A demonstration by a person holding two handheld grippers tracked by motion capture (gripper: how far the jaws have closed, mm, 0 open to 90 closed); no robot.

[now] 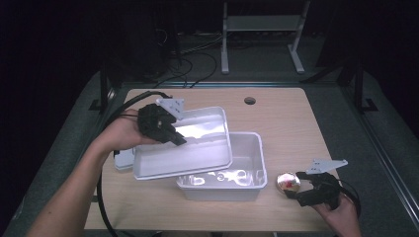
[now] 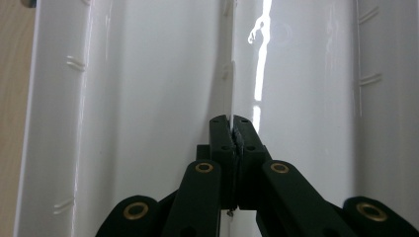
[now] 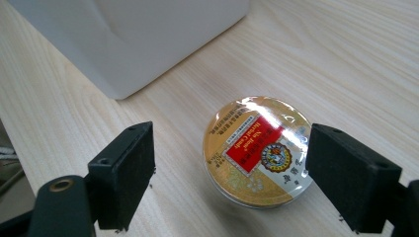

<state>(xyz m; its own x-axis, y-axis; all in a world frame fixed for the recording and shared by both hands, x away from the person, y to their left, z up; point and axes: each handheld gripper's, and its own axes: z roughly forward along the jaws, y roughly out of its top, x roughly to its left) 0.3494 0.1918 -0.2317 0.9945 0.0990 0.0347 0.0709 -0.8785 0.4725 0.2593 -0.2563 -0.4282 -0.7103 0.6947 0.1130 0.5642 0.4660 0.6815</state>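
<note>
Left hand-held gripper (image 1: 175,137) clamped on white lid (image 1: 197,148) rim, lid tilted above white bin (image 1: 247,170), frame centre. Right hand-held gripper (image 3: 230,173) jaws apart, straddling round tin (image 3: 258,150) on bench (image 1: 291,123), lower right.

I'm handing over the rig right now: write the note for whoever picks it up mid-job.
Left gripper: shut on the white lid's rim, holding it tilted above the open white bin.
Right gripper: open, jaws either side of the round gold tin, not touching it.
Tin lies flat on the table, just right of the bin.
Done: lid is off.
Left: probably grip the tin, place it in the bin, then refit the lid.
</note>
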